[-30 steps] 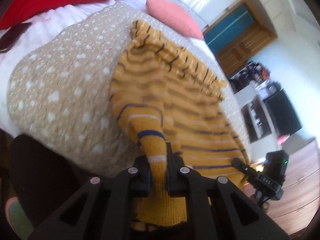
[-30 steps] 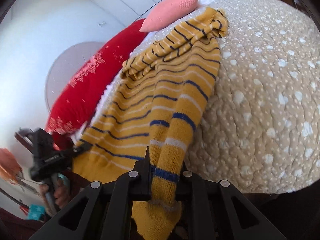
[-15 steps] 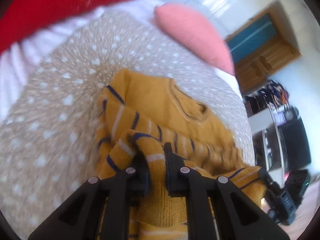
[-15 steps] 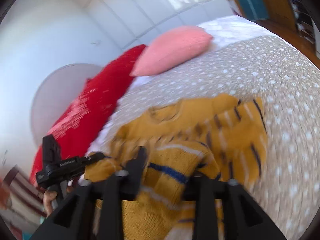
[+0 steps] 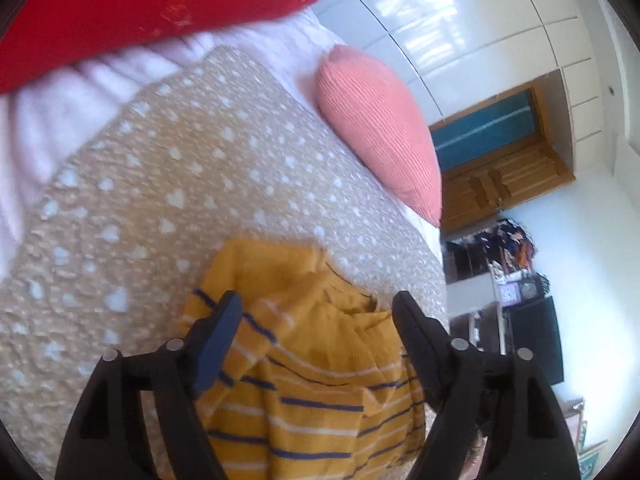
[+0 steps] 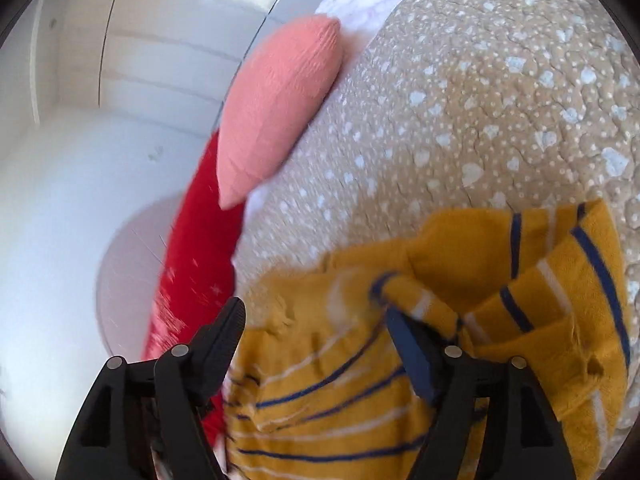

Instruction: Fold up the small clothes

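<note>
My left gripper [image 5: 316, 320] is spread wide, nothing between the jaws, hovering just over the mustard-yellow knit sweater with navy and white stripes [image 5: 320, 380]. My right gripper [image 6: 316, 324] is wide too and empty; its right finger sits close against a rolled striped edge, can't tell if touching. The sweater lies bunched on the beige quilted bedspread with white heart dots [image 5: 160, 200], neckline visible, hem half doubled up over the body. I'd say one lengthwise fold is laid, loosely; edges look uneven, and a sleeve sticks out on the right in the right wrist view. Left to do: tuck sleeves, square it, fold again. Beyond: a ribbed coral-pink pillow [image 5: 380, 128] and a red fabric piece [image 5: 140, 12] at the bed's head.
</note>
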Demonstrator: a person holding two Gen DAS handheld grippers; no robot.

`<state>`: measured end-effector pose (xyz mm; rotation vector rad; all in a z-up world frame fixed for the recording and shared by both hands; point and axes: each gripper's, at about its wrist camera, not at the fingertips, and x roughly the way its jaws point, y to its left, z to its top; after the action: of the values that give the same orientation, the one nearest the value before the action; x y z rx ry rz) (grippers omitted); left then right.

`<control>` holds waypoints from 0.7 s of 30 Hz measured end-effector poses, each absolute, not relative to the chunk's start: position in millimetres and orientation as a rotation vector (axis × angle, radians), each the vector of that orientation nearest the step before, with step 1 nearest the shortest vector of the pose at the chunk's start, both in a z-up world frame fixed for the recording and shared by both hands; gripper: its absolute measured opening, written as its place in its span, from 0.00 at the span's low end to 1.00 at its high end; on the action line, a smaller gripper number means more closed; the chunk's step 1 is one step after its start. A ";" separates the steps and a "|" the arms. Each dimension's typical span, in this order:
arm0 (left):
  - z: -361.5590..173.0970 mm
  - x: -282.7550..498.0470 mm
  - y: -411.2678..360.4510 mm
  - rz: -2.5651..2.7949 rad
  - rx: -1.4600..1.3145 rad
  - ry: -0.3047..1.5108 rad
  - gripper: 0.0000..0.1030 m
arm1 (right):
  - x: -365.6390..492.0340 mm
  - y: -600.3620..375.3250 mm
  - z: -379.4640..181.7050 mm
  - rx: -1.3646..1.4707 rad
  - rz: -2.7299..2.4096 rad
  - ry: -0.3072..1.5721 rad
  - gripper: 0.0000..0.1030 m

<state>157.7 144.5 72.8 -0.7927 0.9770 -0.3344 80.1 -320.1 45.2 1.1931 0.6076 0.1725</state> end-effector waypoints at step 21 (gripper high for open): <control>53.6 50.7 132.3 -0.198 -0.184 1.108 0.10 | -88.3 -278.2 55.3 0.572 -0.043 0.762 0.07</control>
<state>50.7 132.2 53.6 -0.1838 1.1080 -0.1982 -88.3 -278.2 55.2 0.5718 0.7617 -0.0431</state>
